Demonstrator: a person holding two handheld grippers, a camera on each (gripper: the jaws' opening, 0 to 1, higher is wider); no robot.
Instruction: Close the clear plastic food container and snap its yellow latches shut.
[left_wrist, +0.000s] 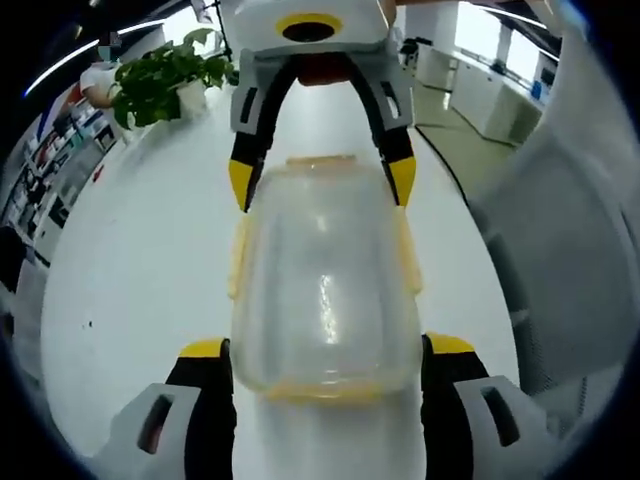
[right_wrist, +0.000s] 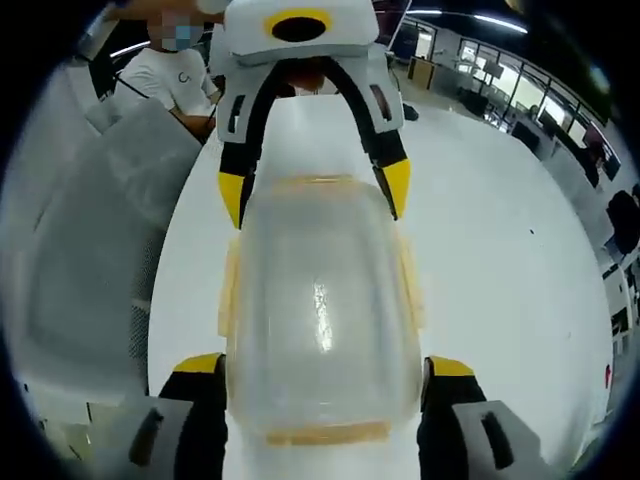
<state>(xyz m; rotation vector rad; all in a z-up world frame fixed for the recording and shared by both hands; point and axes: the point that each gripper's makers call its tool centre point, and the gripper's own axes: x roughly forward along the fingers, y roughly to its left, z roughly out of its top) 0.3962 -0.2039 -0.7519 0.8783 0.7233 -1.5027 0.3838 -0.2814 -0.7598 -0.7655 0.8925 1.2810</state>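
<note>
Both views bright, evenly lit from overhead. Ceiling strip lights (right_wrist: 498, 20) glow at upper edge; windows (left_wrist: 478, 30) blown out white. White bench (left_wrist: 150, 260) near overexposed, shadows faint. Vertical glare streak on clear container lid (left_wrist: 325, 300), same in right gripper view (right_wrist: 320, 315). Strong fisheye bending at edges; periphery soft, smeared.

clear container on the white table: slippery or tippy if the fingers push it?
The container looks empty and thin-walled, so probably light and apt to slide on the glossy white table. Its glare streak suggests smooth, slippery plastic. It sits low and broad, so tipping seems unlikely; the yellow latches may flex.
</note>
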